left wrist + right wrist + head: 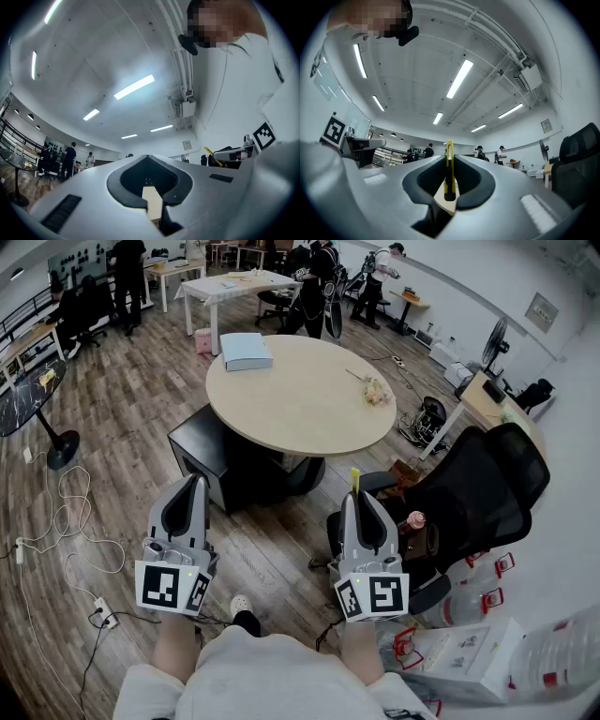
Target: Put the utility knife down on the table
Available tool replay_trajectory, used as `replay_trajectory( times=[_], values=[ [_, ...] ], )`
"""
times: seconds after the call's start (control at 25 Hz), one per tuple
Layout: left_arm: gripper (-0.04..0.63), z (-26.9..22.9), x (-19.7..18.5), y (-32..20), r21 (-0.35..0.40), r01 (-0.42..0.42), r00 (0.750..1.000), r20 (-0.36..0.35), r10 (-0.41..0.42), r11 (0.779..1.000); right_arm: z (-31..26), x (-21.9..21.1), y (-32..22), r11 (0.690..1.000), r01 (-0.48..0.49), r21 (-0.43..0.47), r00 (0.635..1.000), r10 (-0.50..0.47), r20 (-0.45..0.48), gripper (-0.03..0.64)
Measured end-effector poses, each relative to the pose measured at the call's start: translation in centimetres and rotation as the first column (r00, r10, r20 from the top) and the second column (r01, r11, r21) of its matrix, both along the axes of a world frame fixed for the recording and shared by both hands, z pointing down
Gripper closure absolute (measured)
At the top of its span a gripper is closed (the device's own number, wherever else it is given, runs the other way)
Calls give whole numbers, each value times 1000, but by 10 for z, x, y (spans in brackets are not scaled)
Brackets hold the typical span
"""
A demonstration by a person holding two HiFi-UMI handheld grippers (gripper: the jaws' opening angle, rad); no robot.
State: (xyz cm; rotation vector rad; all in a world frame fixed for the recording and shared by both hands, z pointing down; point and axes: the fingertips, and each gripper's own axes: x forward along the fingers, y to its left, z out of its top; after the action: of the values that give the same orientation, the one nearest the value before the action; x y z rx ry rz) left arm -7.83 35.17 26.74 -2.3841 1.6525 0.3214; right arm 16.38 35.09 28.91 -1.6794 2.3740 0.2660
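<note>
A thin yellow utility knife stands upright between the jaws of my right gripper, which is shut on it; its yellow tip sticks out past the jaws in the head view. My right gripper is held at waist height, short of the round beige table. My left gripper is level with it on the left, shut with nothing in it. Both gripper views look up at the ceiling.
A pale blue box and a small bunch of flowers lie on the round table. A black cabinet stands under its near edge. A black office chair is at my right. Cables lie on the wooden floor.
</note>
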Motion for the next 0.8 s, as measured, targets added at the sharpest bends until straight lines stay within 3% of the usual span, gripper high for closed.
replay_trajectory(
  times=[0.8],
  values=[
    [588, 2, -17, -50, -3, -17, 1000, 1, 17, 1000, 3, -19, -50, 1000, -2, -2, 1000, 2, 29, 558]
  ],
)
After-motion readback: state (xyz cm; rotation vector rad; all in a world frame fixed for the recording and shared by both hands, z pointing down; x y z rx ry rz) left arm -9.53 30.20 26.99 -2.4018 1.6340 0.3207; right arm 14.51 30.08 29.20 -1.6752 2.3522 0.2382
